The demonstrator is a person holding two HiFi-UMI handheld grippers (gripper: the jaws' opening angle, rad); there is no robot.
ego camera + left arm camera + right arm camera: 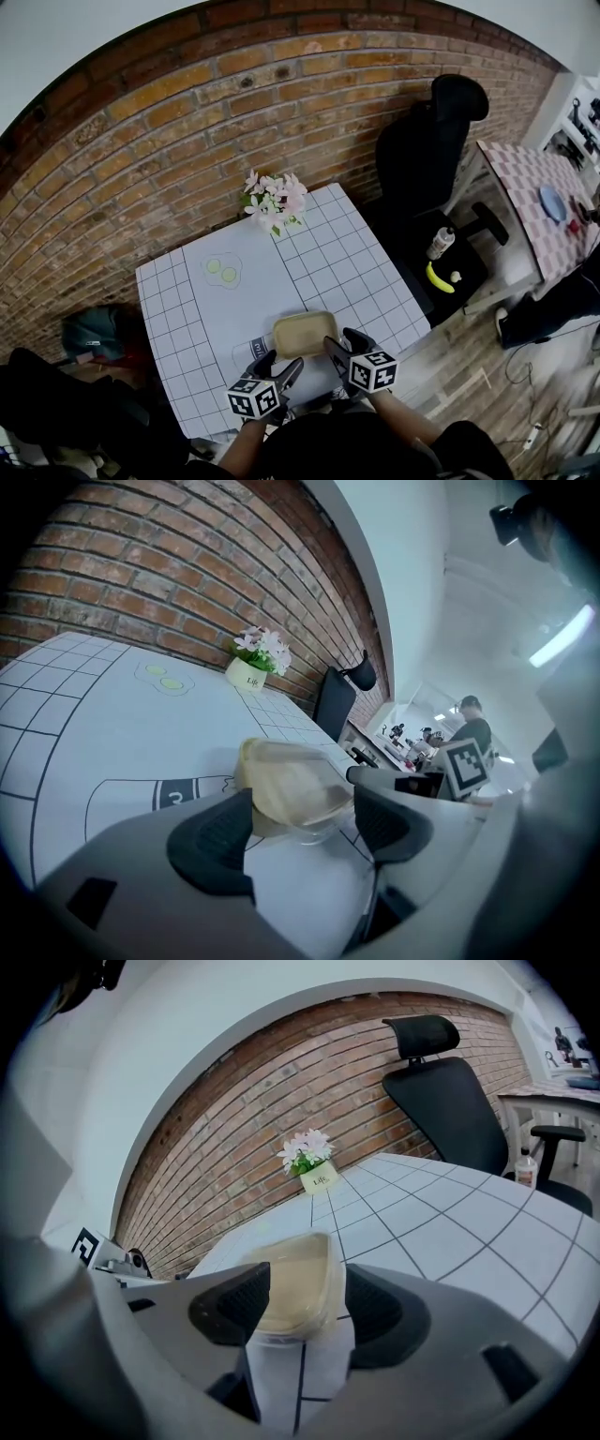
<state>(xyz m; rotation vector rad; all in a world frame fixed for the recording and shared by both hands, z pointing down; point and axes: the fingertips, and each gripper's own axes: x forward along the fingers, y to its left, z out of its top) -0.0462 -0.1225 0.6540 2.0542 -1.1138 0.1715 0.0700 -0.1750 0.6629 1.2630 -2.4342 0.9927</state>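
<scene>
Your left hand-held gripper (279,364) and right hand-held gripper (342,342) gape open around the rounded, tan-lidded clear plastic box (305,334), apparently not touching it.

Between the jaws sat a container (292,1283) of clear glossy plastic, flanked by matt black textured pads (230,1305), on a smooth matt tablecloth (244,281), rough brick wall (187,141) beyond.
</scene>
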